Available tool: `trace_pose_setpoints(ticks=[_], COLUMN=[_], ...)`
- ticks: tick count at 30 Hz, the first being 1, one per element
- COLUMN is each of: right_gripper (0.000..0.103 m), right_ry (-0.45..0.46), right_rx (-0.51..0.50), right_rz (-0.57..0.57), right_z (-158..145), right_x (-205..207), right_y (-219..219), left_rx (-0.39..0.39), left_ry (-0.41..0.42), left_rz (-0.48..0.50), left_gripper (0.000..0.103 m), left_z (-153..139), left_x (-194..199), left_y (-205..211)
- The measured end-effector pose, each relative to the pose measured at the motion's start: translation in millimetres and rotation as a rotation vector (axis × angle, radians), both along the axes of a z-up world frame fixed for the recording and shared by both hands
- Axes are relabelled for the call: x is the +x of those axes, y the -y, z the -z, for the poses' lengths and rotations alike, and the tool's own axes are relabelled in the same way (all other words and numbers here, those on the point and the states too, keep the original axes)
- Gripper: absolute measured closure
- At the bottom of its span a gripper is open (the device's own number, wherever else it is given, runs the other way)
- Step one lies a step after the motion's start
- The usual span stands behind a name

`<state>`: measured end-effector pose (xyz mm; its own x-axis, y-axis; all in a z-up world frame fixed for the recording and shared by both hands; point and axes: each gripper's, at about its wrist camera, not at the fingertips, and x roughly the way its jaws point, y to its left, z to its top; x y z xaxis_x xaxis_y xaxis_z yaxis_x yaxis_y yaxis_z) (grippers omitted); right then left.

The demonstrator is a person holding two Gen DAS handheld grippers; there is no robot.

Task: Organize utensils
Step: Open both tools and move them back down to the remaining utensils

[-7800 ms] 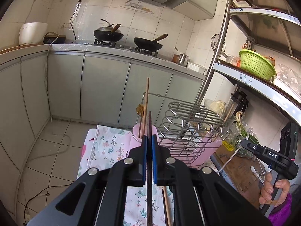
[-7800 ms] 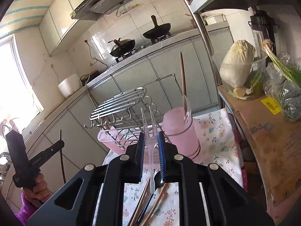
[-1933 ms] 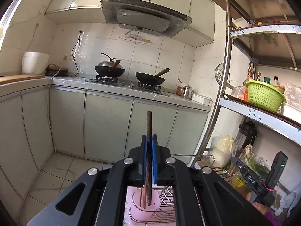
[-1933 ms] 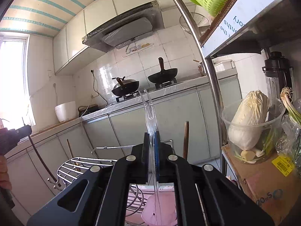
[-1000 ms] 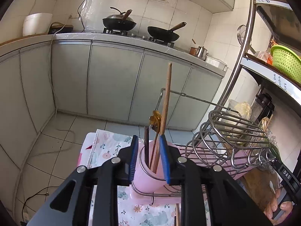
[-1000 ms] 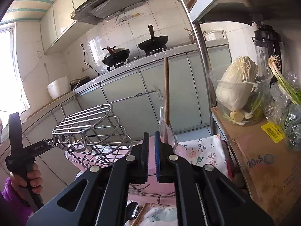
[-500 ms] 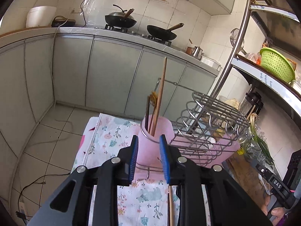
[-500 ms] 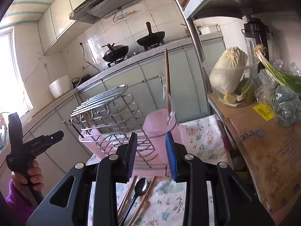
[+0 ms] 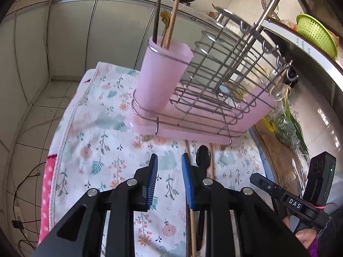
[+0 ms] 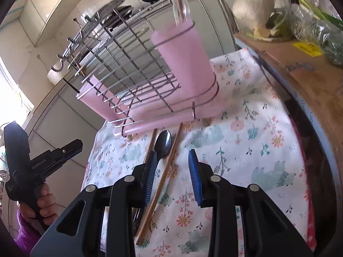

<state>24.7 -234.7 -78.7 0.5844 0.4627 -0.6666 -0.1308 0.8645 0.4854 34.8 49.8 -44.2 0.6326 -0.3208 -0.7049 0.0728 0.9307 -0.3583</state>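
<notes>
A pink utensil cup (image 9: 163,72) stands in the wire dish rack (image 9: 216,85) on the floral cloth; chopsticks (image 9: 173,10) stand in it. In the right wrist view the cup (image 10: 184,64) also holds clear plastic cutlery (image 10: 180,4). A dark spoon (image 10: 164,141) and wooden chopsticks (image 10: 169,160) lie on the cloth in front of the rack. My left gripper (image 9: 169,175) is open and empty above the cloth, left of the spoon (image 9: 203,154). My right gripper (image 10: 171,171) is open and empty over the loose chopstick.
The rack sits on a pink tray (image 9: 193,128). A cardboard box with greens (image 10: 300,60) and a cabbage (image 10: 255,6) stands to the right. A metal shelf with a green basket (image 9: 315,34) is at the right. Grey cabinets (image 9: 70,32) lie behind.
Both grippers let go of their utensils into the cup, opened, drew back and dropped low over the cloth. The loose spoon and chopsticks are now close under the fingers.
</notes>
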Motion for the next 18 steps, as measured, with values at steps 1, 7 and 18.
trace_pose_setpoints(ticks=[1,7,18], right_gripper=[0.072,0.072,0.073], right_ry=[-0.023,-0.103,-0.164], right_rx=[0.001,0.003,-0.089], right_rz=[-0.014,-0.052,-0.087], right_z=[6,27,44], right_x=[0,0,16], right_y=[-4,-27,-65], left_rx=[0.002,0.000,0.019], left_ry=[-0.014,-0.105,-0.128], left_rz=[0.008,0.075,0.109], left_gripper=[0.081,0.081,0.081], left_z=[6,35,53], left_x=[-1,-9,-18], left_y=[3,20,31])
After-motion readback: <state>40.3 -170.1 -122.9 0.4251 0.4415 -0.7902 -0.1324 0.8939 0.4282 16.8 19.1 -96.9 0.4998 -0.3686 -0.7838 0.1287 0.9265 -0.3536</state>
